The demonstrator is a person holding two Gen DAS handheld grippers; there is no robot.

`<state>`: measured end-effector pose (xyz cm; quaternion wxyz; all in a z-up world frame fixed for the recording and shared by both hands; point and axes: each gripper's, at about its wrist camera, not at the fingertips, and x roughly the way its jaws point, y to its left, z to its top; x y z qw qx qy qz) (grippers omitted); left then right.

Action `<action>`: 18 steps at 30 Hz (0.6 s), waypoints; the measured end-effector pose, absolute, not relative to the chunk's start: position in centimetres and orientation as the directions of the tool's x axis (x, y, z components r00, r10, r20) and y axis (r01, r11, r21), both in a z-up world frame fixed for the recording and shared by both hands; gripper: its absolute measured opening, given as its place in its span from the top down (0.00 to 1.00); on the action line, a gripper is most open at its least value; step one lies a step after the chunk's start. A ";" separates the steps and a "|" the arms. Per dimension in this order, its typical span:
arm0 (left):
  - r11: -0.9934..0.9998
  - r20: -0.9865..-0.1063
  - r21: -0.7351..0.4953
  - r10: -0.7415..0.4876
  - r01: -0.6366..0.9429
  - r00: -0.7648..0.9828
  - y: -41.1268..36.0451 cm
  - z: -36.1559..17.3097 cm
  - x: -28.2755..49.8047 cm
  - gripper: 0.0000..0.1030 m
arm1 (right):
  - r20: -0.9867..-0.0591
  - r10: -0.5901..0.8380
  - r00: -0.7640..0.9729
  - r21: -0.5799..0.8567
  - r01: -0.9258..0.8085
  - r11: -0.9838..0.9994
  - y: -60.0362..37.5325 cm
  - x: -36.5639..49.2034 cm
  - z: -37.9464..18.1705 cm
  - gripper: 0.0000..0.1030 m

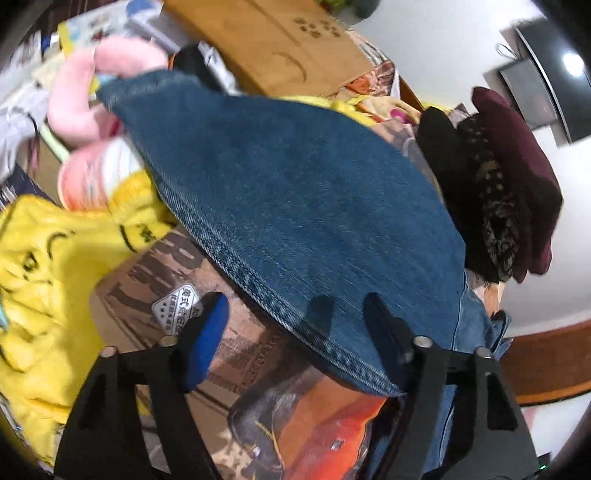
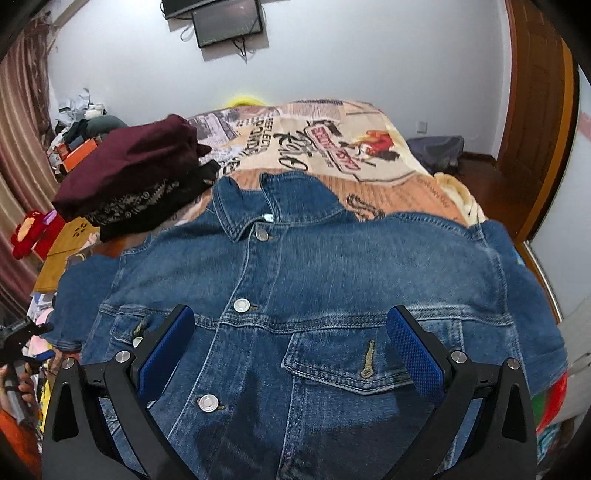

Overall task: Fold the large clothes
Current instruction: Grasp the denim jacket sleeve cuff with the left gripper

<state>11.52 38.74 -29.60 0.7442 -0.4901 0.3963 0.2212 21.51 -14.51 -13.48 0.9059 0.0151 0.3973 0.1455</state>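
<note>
We have the denim jacket laid front-up on the bed, collar toward the far wall, buttons done up the middle, chest pockets facing us. It covers the near part of the printed bedspread — the far part lies bare.

Our right tool hangs above the jacket's chest with its blue pads wide apart, nothing between them; whether the tips touch the cloth we cannot tell.

Over on the other side, our left tool is at a sleeve of the jacket, which sticks out flat over the bed's edge. The hemmed end of that sleeve lies between the two fingers, one finger clear of the cloth, the other right at the denim. The fingers stand partly apart — not pressing the cloth on both sides.

Just beside the jacket's shoulder sits a pile of folded dark clothes, maroon on top. Beyond the sleeve we see a yellow garment, a pink soft toy and a cardboard box. A screen hangs on the far wall.
</note>
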 end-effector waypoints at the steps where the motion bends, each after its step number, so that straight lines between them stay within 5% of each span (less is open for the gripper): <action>1: 0.412 -0.807 -0.556 -0.059 -0.722 0.587 38.8 -29.9 11.6 0.41 | -0.720 0.276 0.637 0.147 -0.249 0.957 -14.5 21.6 -13.6 0.00; 8: 0.424 -0.821 -0.506 0.031 -0.751 0.570 39.9 -30.5 12.9 0.82 | -0.725 0.284 0.628 0.177 -0.229 0.957 -15.4 21.8 -13.6 0.00; 13: 0.474 -0.811 -0.462 0.116 -0.749 0.573 39.2 -27.8 13.4 0.94 | -0.712 0.277 0.646 0.179 -0.214 0.960 -16.2 21.4 -12.8 0.00; 18: 0.625 -0.751 -0.378 0.224 -0.683 0.621 36.0 -21.0 15.4 0.95 | -0.690 0.260 0.676 0.170 -0.198 0.965 -17.3 20.6 -11.6 0.00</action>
